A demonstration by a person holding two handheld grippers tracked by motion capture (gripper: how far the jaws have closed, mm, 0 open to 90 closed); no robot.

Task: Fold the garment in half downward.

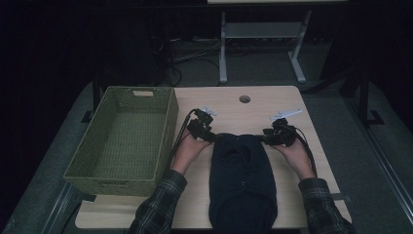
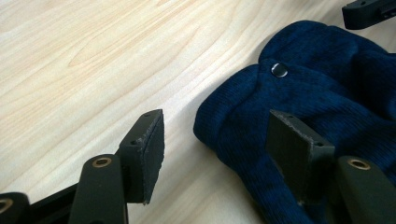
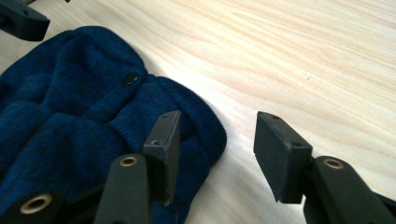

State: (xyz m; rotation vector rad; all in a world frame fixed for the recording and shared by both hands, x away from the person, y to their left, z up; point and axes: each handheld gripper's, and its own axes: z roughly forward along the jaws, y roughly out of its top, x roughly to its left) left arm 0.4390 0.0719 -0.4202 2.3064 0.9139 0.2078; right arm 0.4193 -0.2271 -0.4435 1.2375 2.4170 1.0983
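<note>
A dark blue knitted garment [image 1: 241, 175] lies folded on the wooden table [image 1: 253, 109], its lower end hanging over the front edge. My left gripper [image 1: 213, 137] sits at the garment's far left corner, open. In the left gripper view the left gripper [image 2: 219, 144] has one jaw over bare wood and the other over the blue garment [image 2: 336, 88], near a metal snap [image 2: 279, 70]. My right gripper [image 1: 267, 136] is at the far right corner, open. In the right gripper view the right gripper [image 3: 219, 149] straddles the edge of the garment [image 3: 70, 107], its pads apart from the cloth.
A large green woven basket [image 1: 170, 126] stands on the left of the table, close to my left hand. A round cable hole [image 1: 244, 99] is near the table's far edge. Desk legs and cables lie on the floor beyond the table.
</note>
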